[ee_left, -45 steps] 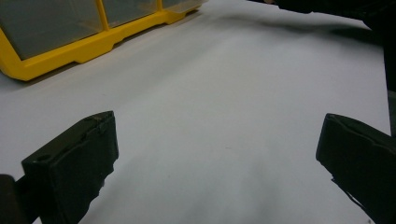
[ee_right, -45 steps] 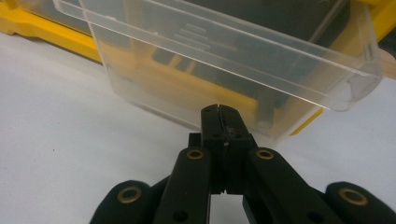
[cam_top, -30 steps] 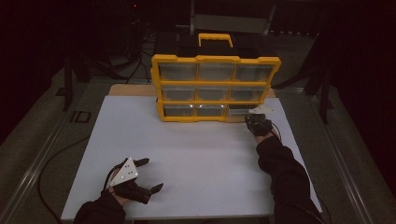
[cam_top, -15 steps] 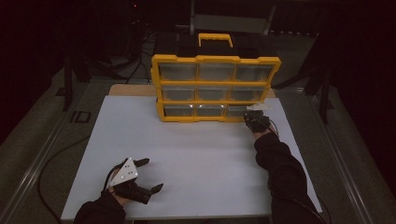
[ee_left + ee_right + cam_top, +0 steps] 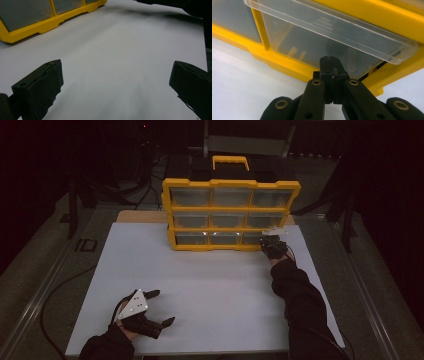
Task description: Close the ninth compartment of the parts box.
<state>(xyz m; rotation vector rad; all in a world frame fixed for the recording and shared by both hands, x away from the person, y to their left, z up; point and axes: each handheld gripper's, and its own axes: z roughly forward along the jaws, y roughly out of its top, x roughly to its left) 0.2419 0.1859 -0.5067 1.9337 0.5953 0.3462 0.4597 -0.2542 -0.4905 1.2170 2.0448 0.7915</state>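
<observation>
A yellow organizer [image 5: 231, 184] with clear drawers stands at the back of the white table [image 5: 215, 285]. My right gripper [image 5: 270, 243] is at its bottom right drawer [image 5: 254, 238]. In the right gripper view the jaws are pressed together, and the right gripper [image 5: 329, 59] has its tips against the clear drawer front [image 5: 307, 42], under the drawer's clear lip. Nothing shows between them. My left gripper [image 5: 163, 308] rests low near the table's front left, open. In the left gripper view the left gripper [image 5: 115, 82] has bare table between its wide-apart jaws, with the organizer's base [image 5: 50, 23] far off.
A black and yellow carry handle [image 5: 230, 162] tops the organizer. A cable [image 5: 60, 287] trails off the table's left side. Metal rails [image 5: 45, 285] run along both sides of the table. Dark stands and cables sit behind.
My right gripper has edged slightly closer to the bottom right drawer. The left gripper has not moved.
</observation>
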